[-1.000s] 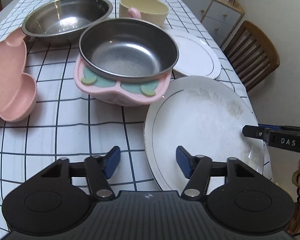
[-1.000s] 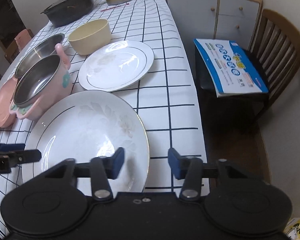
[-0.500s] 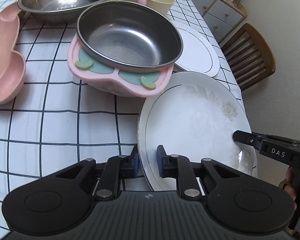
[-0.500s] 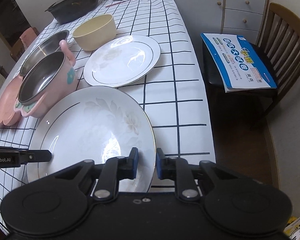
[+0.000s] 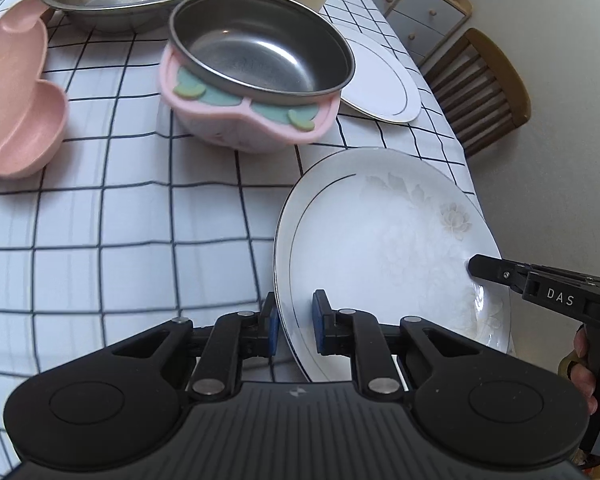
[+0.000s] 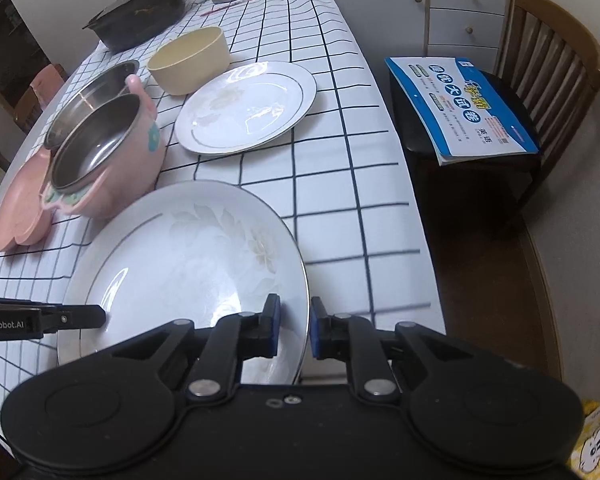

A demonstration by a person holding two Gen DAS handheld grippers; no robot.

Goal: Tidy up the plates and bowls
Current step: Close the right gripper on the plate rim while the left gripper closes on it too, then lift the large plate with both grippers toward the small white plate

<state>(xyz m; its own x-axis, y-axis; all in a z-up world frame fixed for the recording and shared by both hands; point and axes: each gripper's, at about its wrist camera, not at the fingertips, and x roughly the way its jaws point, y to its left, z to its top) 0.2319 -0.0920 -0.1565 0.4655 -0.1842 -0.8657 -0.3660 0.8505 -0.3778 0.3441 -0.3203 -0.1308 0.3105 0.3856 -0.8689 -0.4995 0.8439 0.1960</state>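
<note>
Left gripper (image 5: 294, 326) and right gripper (image 6: 294, 330), jaws just closing, pinched opposite rims of the large floral plate (image 5: 384, 248), tilted above the checked tablecloth (image 5: 140, 216). Beyond: pink-based steel bowl (image 5: 260, 60), smaller plate (image 6: 246, 106).

A blue-and-white printed booklet (image 6: 462, 106) lies on a brown slatted wooden chair (image 6: 556, 64) beside the white black-checked table (image 6: 328, 120); a grey drawer cabinet (image 6: 420, 8) stands behind.
</note>
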